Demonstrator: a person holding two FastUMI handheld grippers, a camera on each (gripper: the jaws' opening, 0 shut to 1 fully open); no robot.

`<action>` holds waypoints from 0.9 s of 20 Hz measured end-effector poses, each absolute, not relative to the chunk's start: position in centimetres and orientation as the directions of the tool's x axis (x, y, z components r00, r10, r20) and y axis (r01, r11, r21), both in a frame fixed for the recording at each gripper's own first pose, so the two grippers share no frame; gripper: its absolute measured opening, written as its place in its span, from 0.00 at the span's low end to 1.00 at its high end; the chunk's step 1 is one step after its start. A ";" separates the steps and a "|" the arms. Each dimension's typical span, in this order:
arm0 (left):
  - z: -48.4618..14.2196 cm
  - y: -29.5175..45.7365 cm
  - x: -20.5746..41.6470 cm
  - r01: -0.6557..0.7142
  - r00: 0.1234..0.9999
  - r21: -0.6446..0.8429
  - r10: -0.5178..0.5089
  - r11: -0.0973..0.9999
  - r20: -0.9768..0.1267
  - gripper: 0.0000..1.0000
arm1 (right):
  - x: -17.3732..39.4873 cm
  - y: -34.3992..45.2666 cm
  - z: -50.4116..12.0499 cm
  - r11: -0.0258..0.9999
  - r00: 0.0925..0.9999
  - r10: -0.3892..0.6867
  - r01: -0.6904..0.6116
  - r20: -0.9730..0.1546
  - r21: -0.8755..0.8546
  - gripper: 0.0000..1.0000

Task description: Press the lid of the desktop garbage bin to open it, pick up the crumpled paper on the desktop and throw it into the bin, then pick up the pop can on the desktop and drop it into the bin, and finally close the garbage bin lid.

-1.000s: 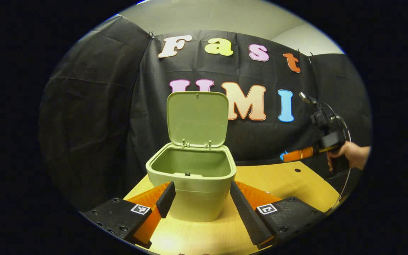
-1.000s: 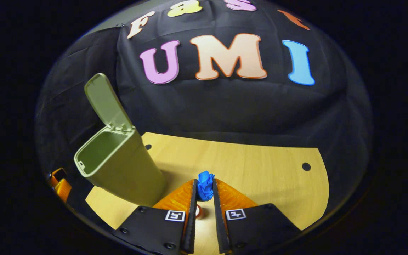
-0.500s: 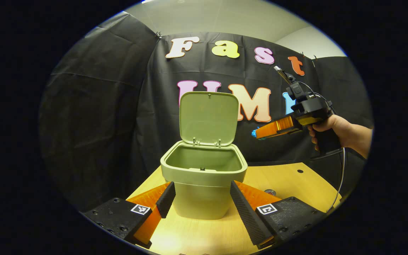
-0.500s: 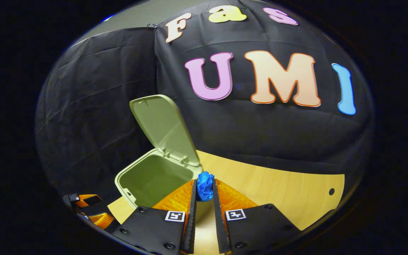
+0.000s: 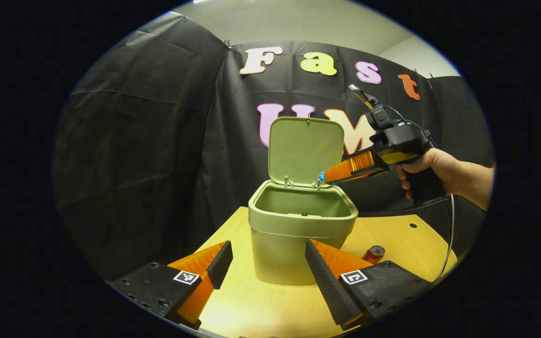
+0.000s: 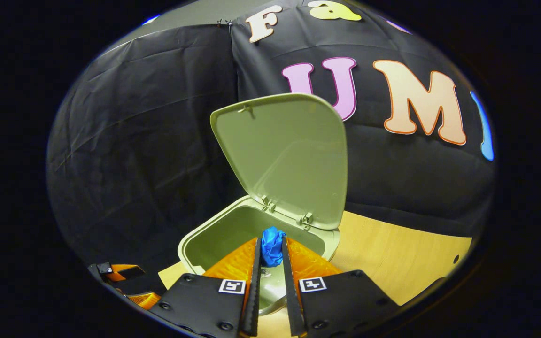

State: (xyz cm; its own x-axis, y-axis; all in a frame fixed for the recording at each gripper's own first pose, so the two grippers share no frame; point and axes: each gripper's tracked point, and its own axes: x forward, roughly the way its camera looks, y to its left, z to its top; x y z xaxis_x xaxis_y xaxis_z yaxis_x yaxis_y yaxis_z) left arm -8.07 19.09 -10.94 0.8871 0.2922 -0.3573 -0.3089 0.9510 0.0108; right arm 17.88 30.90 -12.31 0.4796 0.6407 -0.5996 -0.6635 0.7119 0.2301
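Your right gripper (image 6: 270, 249) has swung in from beside bin (image 5: 298, 234) to above its mouth, fingers clamped on paper ball (image 6: 272, 245). Lid (image 6: 284, 155) up. Drop looks next. Left gripper (image 5: 266, 263) fingers apart, empty. Can (image 5: 374, 253) waits on table (image 5: 392, 234).

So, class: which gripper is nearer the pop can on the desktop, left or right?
Left. The left gripper sits low beside the pop can; the right gripper is raised above the bin, holding the crumpled paper.
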 end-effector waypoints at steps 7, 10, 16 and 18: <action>-11.5 18.9 -8.5 -0.301 0.886 0.010 0.283 0.954 -0.366 0.92 | 19.2 30.7 -12.5 0.740 0.524 0.625 -0.635 -0.579 0.223 0.70; -11.6 18.6 -8.2 -0.291 0.889 0.010 0.274 0.957 -0.367 0.92 | 19.1 30.6 -12.3 0.740 0.535 0.628 -0.636 -0.565 0.219 0.98; -11.7 17.1 -7.7 -0.249 0.907 -0.007 0.231 0.969 -0.352 0.92 | 19.3 28.3 -11.1 0.768 0.594 0.602 -0.613 -0.533 0.184 0.98; -12.6 16.0 -7.4 -0.224 0.910 -0.017 0.203 0.975 -0.361 0.92 | 19.6 26.5 -10.0 0.792 0.634 0.581 -0.586 -0.510 0.172 0.94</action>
State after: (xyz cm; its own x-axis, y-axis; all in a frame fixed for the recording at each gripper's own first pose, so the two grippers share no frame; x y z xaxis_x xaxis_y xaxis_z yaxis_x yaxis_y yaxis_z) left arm -7.36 16.02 -12.65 0.9102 0.2025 -0.3612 -0.2237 0.9745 -0.0173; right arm 19.64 26.53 -9.96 0.6344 0.5806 -0.5104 -0.5863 0.7917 0.1718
